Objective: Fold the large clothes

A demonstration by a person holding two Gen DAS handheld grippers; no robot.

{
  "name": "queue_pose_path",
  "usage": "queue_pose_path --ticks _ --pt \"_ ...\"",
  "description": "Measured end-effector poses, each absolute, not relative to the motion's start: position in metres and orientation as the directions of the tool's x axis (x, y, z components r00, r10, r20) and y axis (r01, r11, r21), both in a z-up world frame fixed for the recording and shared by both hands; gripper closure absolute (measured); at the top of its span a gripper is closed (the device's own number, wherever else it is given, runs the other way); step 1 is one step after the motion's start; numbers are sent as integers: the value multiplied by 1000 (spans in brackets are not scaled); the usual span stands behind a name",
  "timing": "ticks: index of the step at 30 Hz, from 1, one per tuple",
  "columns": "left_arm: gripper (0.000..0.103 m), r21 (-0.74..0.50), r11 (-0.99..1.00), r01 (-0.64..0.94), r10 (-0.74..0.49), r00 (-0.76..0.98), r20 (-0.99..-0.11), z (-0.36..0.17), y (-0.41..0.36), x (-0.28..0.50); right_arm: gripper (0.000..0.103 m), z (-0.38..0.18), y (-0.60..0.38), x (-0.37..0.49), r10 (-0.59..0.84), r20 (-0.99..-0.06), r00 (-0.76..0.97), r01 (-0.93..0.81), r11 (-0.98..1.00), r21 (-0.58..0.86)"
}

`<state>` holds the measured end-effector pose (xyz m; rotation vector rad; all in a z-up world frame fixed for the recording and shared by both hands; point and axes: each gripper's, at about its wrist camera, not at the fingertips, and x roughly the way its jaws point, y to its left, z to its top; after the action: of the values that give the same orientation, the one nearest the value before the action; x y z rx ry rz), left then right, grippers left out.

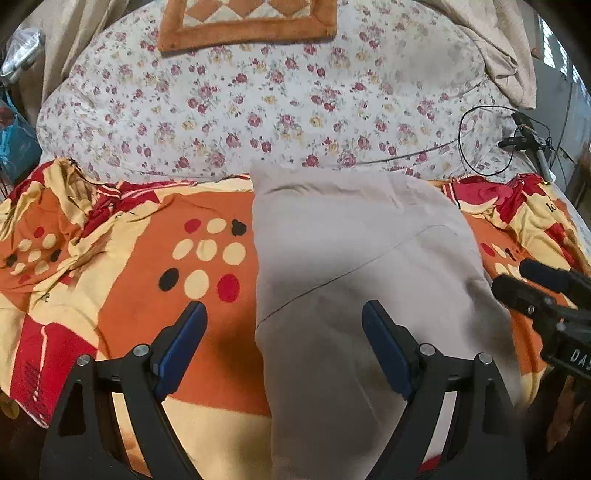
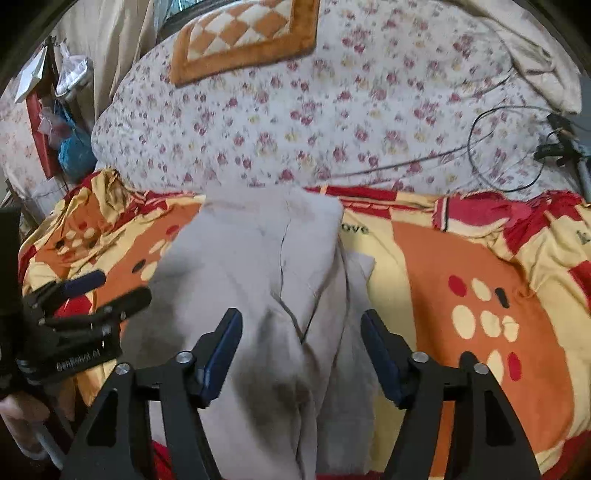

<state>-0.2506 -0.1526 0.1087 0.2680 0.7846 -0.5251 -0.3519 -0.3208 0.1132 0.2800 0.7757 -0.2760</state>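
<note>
A light grey garment (image 1: 354, 258) lies folded lengthwise on an orange, yellow and red bedspread (image 1: 147, 258). It runs from the near edge toward the floral quilt. My left gripper (image 1: 284, 314) is open and empty, hovering over the garment's left edge. The right gripper shows at the right of that view (image 1: 517, 280). In the right wrist view the garment (image 2: 258, 266) lies under my right gripper (image 2: 301, 325), which is open and empty above its near part. The left gripper (image 2: 107, 291) shows at the left, open.
A floral quilt (image 1: 258, 103) covers the bed behind the bedspread, with an orange checkered cushion (image 1: 247, 22) at the far end. A black cable loop and a small stand (image 1: 524, 140) lie at the right. Bags hang at the left (image 2: 70, 147).
</note>
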Motion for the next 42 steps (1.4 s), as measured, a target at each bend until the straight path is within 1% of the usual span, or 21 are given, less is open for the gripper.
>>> queue_pose_path --ticks 1,3,5,42 --pt "17 38 842 538 -350 599 -720 111 -151 -253 32 116 -320 -353 -147 -712 686 349 926 145" --pt "17 38 846 531 -355 616 -703 115 -147 -257 27 121 -318 -355 -162 -698 698 366 918 152" --pt "17 34 850 526 -357 623 -696 117 -145 -260 24 122 -317 -355 -165 -693 702 376 912 164" --pt "17 17 868 496 -332 605 -723 98 -149 -255 23 97 -309 -337 -145 -731 666 386 907 172"
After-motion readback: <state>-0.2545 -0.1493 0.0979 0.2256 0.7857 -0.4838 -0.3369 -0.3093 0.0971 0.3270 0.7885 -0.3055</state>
